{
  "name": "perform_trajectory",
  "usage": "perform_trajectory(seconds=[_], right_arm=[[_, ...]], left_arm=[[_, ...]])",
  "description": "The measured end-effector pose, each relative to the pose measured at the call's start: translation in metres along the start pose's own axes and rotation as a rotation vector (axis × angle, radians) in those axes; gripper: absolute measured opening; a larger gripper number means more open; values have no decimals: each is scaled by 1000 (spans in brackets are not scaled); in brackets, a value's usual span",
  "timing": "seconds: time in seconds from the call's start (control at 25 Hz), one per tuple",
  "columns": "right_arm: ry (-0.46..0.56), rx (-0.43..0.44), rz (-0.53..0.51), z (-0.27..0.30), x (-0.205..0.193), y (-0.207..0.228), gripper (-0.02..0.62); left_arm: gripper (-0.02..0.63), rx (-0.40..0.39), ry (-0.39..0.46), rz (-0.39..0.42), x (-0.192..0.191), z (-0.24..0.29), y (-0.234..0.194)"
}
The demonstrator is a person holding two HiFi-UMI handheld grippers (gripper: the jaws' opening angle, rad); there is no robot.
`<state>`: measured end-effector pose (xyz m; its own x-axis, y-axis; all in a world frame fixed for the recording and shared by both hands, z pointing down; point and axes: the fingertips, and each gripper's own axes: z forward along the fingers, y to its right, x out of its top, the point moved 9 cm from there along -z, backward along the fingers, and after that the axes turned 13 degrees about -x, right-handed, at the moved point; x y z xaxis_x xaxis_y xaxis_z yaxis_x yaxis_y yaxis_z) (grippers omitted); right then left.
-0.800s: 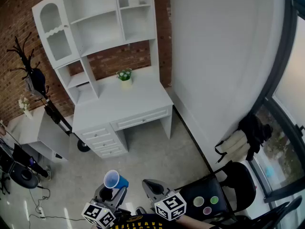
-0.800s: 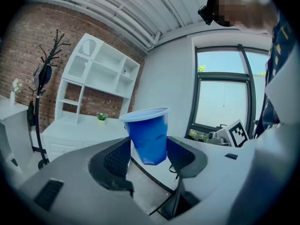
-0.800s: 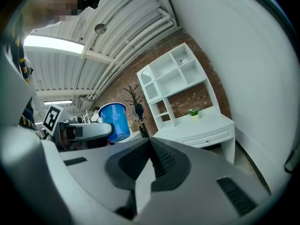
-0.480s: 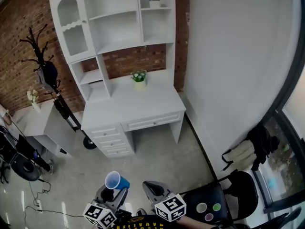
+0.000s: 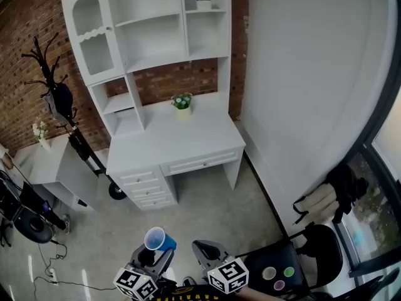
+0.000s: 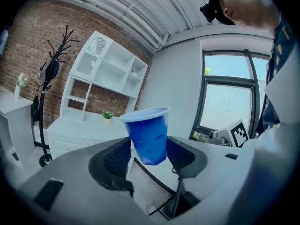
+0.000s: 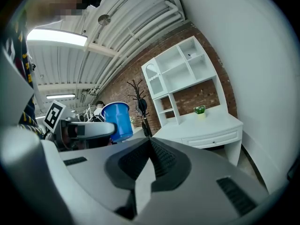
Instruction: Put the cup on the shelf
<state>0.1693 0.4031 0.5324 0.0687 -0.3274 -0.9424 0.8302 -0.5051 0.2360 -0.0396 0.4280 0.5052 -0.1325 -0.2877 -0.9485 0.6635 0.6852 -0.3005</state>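
A blue plastic cup (image 6: 147, 135) stands upright between the two pads of my left gripper (image 6: 149, 154), which is shut on its lower part. From the head view the cup (image 5: 158, 239) and left gripper (image 5: 152, 254) sit at the bottom edge, well short of the white shelf unit (image 5: 150, 36) above the desk (image 5: 172, 140). My right gripper (image 5: 208, 251) is beside it, shut and empty; in its own view the right gripper (image 7: 150, 146) has its pads together, and the cup (image 7: 116, 120) shows off to the left.
A small potted plant (image 5: 182, 103) stands on the desk. A black coat rack (image 5: 53, 96) and a low white table (image 5: 47, 165) stand left of the desk. A black chair (image 5: 282, 262) is at my right, with a white wall (image 5: 301, 86) beyond it.
The view has swung so the desk and shelf sit further right and lower in frame. Both grippers and the cup stay at the bottom edge, shifted slightly right.
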Motion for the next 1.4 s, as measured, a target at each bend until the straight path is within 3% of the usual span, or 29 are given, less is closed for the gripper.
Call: perform_trajectory(seconds=[0.52,0.92,1.12,1.4], right_arm=[[-10,-97,-12,28,2,-47,6],[-66,-161,-24,37,-4,-74,6],[-89,-151,3,57,-9,-65,6],[-90,-74,15,108,1,-41,6]], left_arm=[[243,-61,46,-13,10,-42,-48],[243,-98,47,-81,-1,-64,-77],[243,-92,21,-99,-3,-53,-93],[243,1,18,-79,7,-35,-124]])
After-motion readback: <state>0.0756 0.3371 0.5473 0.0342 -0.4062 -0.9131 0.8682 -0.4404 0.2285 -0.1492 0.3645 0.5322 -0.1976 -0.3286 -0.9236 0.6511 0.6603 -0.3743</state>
